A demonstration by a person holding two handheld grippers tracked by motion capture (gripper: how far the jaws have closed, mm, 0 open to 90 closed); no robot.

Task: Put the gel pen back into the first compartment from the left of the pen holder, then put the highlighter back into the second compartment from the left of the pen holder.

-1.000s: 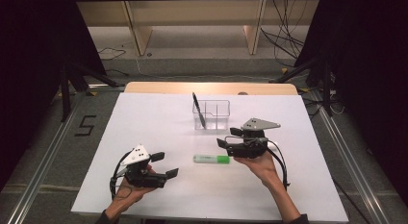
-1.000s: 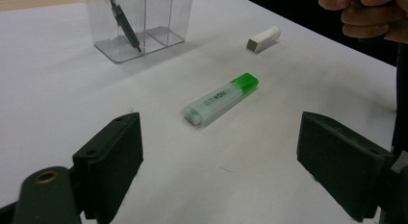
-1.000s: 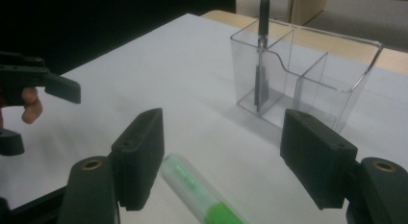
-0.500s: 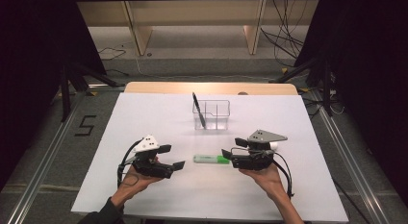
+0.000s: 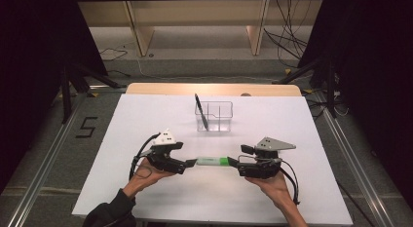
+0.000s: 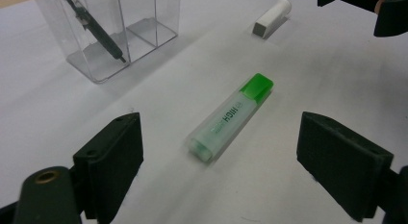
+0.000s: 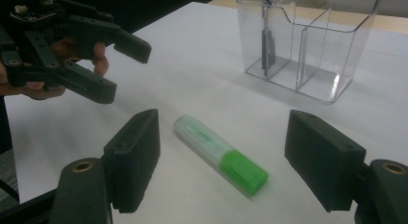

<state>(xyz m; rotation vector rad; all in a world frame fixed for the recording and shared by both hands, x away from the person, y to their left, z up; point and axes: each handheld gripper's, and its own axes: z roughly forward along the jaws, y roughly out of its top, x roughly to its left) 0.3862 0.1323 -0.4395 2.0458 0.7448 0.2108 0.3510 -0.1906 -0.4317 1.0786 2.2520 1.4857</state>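
Note:
A green-capped highlighter lies flat on the white table, its cap toward my right gripper. My left gripper points at its clear end with jaws open, and the highlighter lies on the table ahead between them. My right gripper faces the cap end. Its jaws have just been opening and stand wide; the highlighter rests between them, untouched. In the right gripper view, the left gripper shows open at the upper left.
A clear plastic organiser with compartments stands farther back at mid-table, a black pen leaning in its left cell. A small white stick-shaped object lies beyond the highlighter in the left gripper view. Dark floor and cables surround the table.
The left gripper has moved right and slightly away, up to the highlighter's clear end. The right gripper has dropped toward the near edge and come level with the cap end.

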